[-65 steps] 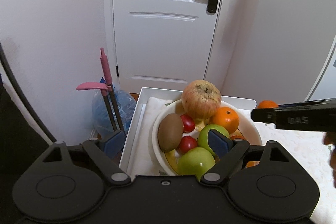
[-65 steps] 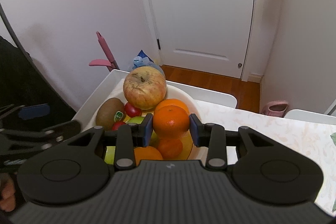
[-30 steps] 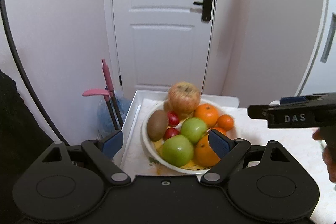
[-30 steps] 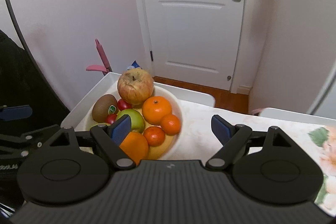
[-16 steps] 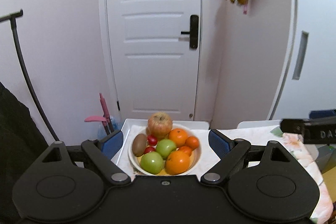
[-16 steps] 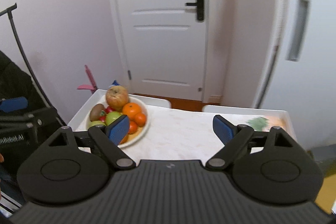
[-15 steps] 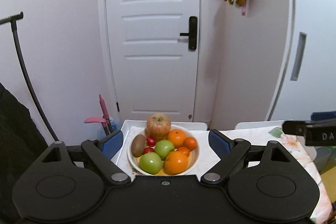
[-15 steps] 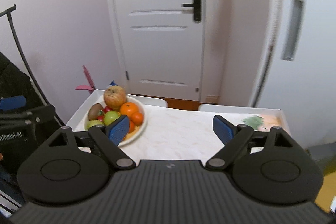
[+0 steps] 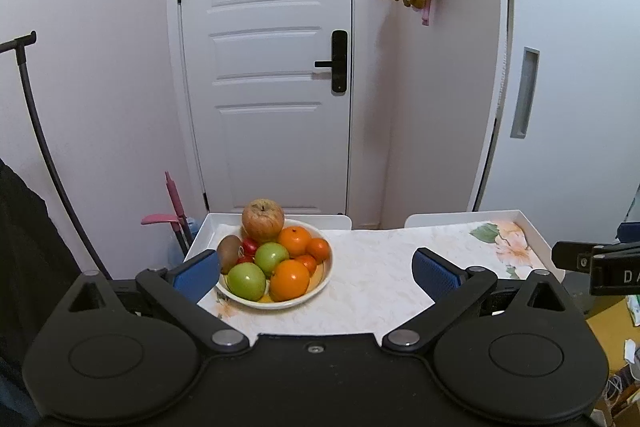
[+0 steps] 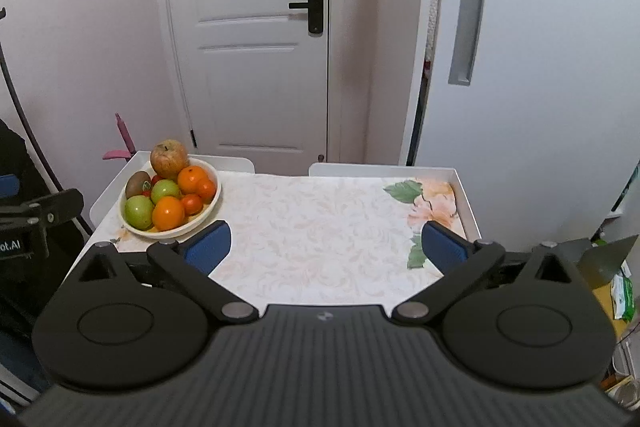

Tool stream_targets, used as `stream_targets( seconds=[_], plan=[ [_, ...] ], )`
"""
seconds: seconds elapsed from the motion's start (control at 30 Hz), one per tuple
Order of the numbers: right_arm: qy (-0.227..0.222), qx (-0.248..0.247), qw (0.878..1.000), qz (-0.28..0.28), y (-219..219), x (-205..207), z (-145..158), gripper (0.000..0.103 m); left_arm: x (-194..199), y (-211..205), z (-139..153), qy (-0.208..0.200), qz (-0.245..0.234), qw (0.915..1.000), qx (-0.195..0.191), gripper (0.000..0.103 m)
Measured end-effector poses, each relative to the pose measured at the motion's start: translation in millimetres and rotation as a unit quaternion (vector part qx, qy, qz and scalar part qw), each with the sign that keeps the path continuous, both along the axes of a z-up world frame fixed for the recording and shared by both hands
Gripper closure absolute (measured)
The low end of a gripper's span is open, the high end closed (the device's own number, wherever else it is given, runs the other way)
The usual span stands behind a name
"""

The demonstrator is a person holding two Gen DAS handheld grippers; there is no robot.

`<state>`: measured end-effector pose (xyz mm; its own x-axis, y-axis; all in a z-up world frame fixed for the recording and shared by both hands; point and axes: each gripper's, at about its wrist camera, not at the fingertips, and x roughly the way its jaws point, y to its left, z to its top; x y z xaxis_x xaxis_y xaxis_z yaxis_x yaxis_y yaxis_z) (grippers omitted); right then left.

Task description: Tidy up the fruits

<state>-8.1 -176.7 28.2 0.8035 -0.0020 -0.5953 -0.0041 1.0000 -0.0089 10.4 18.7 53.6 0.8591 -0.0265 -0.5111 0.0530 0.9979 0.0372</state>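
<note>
Fruit piled in a cream bowl (image 9: 320, 285) on the white table (image 9: 372, 303) — both grippers empty.

Left gripper (image 9: 316, 269) and right gripper (image 10: 326, 241) are each opening, blue pads spread wide with nothing between them. Left of centre in both views, the bowl holds a large russet apple (image 9: 263, 219) at the back, a kiwi (image 9: 229, 253), two green apples (image 9: 247, 280) and several oranges (image 9: 289, 279) — a white door (image 9: 276, 99) stands behind.

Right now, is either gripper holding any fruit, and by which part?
Nothing is held. The left gripper and right gripper are both opening with nothing between their jaws; all the fruit sits in the bowl.
</note>
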Motion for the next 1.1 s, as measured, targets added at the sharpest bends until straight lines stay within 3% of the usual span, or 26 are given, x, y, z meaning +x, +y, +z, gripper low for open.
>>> stream_targets(
  seconds=[1.1],
  plan=[
    [0.02, 0.017, 1.0, -0.01, -8.4, -4.2, -6.8, 0.0, -9.2, -7.4, -4.0, 0.004, 0.002, 0.9999, 0.011, 0.0]
  ],
)
